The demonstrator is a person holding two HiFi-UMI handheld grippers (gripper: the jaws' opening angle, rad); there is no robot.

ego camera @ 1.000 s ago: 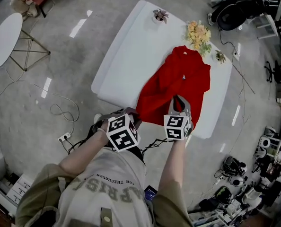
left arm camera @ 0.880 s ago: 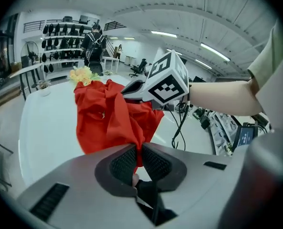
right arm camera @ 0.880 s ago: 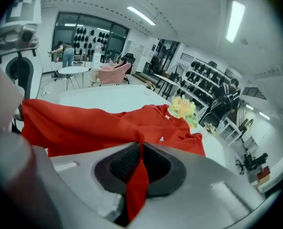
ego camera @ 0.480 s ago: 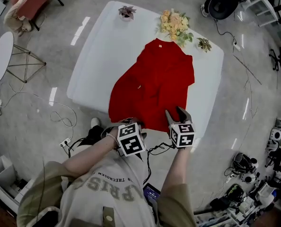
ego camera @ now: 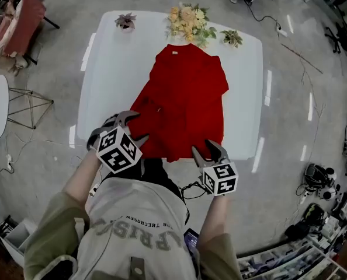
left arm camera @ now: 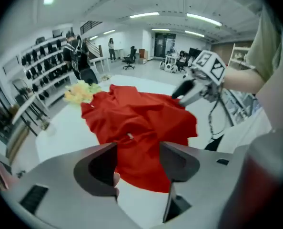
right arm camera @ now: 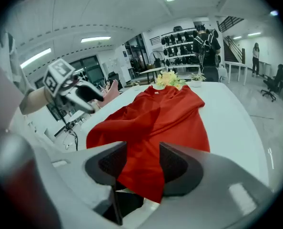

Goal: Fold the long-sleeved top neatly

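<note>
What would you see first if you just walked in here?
The bright red top spread wrinkled across the white table, with yellow flowers by its collar. At its near edge, the left tongs and right tongs have just opened, nothing pinched between them.

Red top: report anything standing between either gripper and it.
Nothing visible does. The left gripper and right gripper, jaws just opened and gripping nothing, hover at the near edge of the red top.

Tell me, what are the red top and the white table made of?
The red top looks like soft, matte cloth: it wrinkles and lies in loose folds. The table looks hard, smooth and glossy, since bright light streaks shine on it. It may be plastic or painted board; I can't tell which.
</note>
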